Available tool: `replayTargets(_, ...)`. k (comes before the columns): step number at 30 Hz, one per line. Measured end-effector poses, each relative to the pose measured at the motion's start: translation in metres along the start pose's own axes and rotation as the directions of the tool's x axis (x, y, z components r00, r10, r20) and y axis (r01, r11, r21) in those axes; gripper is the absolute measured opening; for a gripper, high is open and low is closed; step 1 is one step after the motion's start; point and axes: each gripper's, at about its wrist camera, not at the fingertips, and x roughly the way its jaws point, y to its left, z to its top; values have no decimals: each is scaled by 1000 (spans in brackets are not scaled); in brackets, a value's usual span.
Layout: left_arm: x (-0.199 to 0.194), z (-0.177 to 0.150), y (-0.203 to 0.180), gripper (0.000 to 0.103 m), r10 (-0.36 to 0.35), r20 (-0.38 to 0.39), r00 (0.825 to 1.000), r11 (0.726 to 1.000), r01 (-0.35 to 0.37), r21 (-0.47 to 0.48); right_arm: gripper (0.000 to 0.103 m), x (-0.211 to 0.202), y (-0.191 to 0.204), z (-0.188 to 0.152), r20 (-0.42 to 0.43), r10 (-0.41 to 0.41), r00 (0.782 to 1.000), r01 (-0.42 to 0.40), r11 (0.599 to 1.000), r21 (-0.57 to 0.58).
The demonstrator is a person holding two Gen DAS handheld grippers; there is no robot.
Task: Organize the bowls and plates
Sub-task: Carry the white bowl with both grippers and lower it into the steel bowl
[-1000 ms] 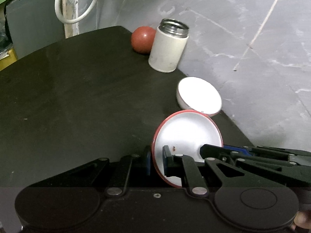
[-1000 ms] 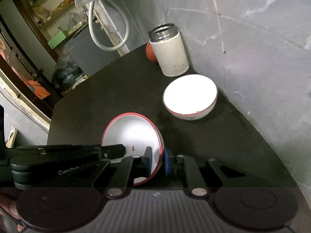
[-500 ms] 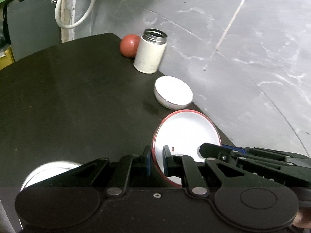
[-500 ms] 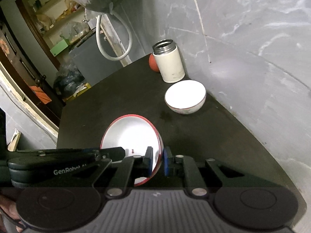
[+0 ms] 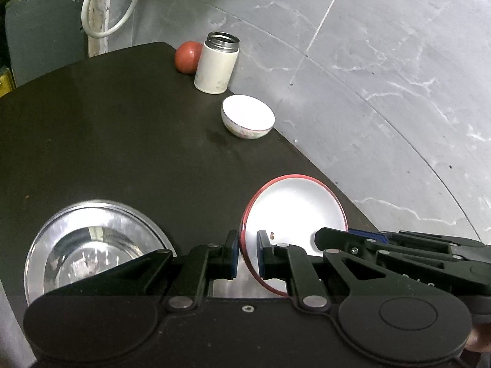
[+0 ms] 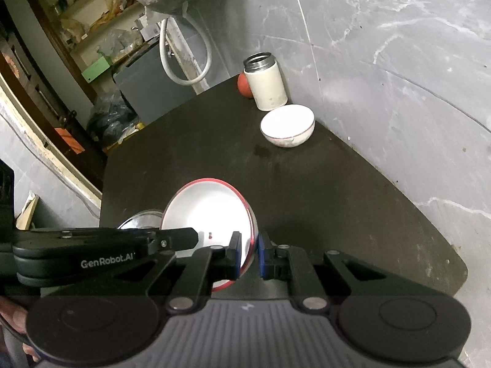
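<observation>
Both grippers pinch the same red-rimmed plate [image 5: 294,211], held tilted above the dark table [image 5: 107,128]. The left gripper [image 5: 248,254] clamps the plate's rim at its 8 o'clock edge, blue pads on either side. The right gripper [image 6: 249,254] clamps the opposite rim, at 4 o'clock in the right wrist view, and shows in the left wrist view as a black arm reaching in from 3 o'clock. A steel plate [image 5: 92,251] lies flat on the table at 8 o'clock of the held plate. A white bowl [image 5: 248,116] stands upright at 12 o'clock, near the table's far edge. Just beyond it stands an open flask [image 5: 216,63], touching a red ball [image 5: 187,56].
</observation>
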Motion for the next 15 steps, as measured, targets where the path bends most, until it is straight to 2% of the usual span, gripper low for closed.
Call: replayTargets(15, -2, -10, -3, 12, -14, -25, 1000, 1000, 14, -11, 13, -8, 1, -9, -47, -11, 999, 10, 1000, -16)
